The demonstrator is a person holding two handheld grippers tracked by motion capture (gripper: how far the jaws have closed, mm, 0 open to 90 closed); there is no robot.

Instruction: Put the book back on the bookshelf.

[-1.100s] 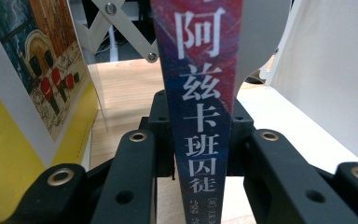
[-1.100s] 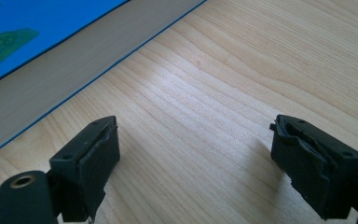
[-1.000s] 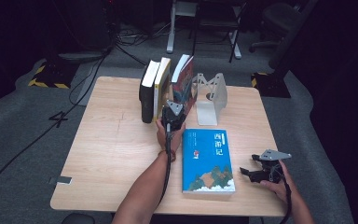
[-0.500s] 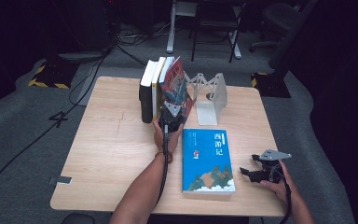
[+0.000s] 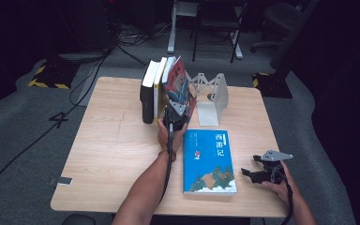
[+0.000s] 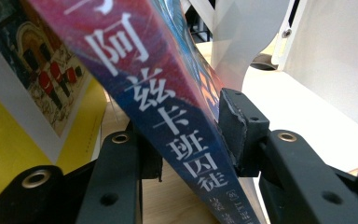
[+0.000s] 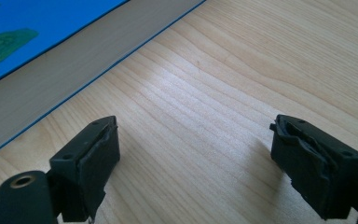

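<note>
A book with a red and blue cover (image 5: 180, 86) stands tilted at the right end of a row of upright books, leaning left on them. My left gripper (image 5: 175, 112) is at its lower edge. In the left gripper view its spine (image 6: 168, 102) runs between the jaws of my left gripper (image 6: 191, 147), which have just been opening; the right pad (image 6: 235, 135) sits close beside the cover without clamping it. A blue book (image 5: 209, 159) lies flat near the front. My right gripper (image 5: 251, 166) rests open on the table to its right, nothing between its pads (image 7: 193, 154).
A black book (image 5: 147, 96) and a yellow-and-white one (image 5: 158, 89) make up the row. A white metal bookend (image 5: 213, 101) stands just right of the tilted book, seen close by as a white bookend (image 6: 307, 70). The blue book's page edge (image 7: 51, 70) lies ahead of my right gripper.
The red and blue book has swung left from a rightward lean and now rests against the row. My left gripper's jaws have widened around it. The right hand has stayed still.
</note>
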